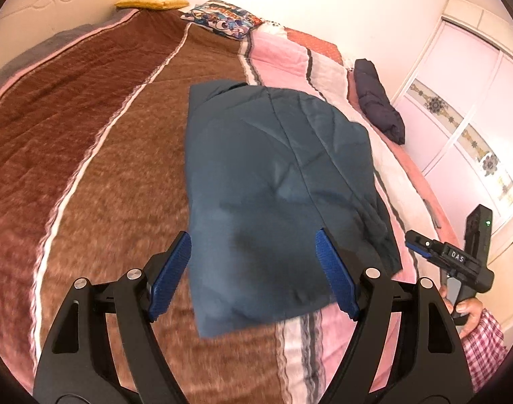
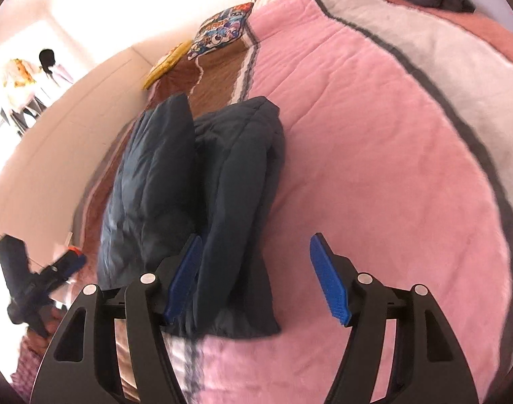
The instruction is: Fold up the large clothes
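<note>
Folding looks close to finished: one teal padded jacket (image 1: pixel 276 198) lies as a compact, doubled-over bundle on the bed (image 1: pixel 88 175), straddling the seam between the brown and the pink stripes of the blanket. In the right wrist view its layers stack as two thick rolls, so at most a final tuck or a carry to a pile seems left, as I judge it.

The left gripper (image 1: pixel 256 276) hangs over the bundle's near edge, jaws spread wide with nothing between the pads. The right gripper (image 2: pixel 256 279) sits at the bundle's 3 o'clock side, jaws likewise spread; its left pad is just beside the fabric, not pinching it.

Count: one teal jacket in hand; one dark navy bundle (image 1: pixel 377 101), apparently already folded, at 1 o'clock near the bed's edge; two pillows at 12 o'clock, one yellow pillow (image 1: pixel 152 1) and one cartoon-print pillow (image 1: pixel 222 18); two grippers.
</note>
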Available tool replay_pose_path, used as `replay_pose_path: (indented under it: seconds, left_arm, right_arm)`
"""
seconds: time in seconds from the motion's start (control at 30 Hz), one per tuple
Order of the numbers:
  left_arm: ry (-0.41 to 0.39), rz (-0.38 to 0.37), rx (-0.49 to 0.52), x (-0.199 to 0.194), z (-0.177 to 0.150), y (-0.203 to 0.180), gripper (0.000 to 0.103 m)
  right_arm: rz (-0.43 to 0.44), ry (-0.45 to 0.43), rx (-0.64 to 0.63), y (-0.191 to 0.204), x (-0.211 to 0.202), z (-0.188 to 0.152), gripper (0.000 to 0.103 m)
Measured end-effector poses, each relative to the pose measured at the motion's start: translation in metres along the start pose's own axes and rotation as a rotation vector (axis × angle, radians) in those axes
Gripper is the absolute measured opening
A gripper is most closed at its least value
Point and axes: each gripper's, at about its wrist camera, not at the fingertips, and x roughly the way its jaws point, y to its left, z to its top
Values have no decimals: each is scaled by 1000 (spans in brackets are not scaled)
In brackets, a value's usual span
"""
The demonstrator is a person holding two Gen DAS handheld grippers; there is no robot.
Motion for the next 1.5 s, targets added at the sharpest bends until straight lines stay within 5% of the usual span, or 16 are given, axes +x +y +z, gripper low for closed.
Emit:
replay_pose_path:
  seconds: [0.37,0.83,1.5]
  left_arm:
    - [-29,182,150,-47,-61,-55,76]
    - [20,251,145,-63,-136,-77,76]
    - [39,260,91,-78,-153,-72,68]
  right_arm:
    - [-120,52,-94,46,-23,-80,66]
    - [-199,30,-161,102,-38,-149,66]
    - [-271,72,-218,113,-42,-181,66]
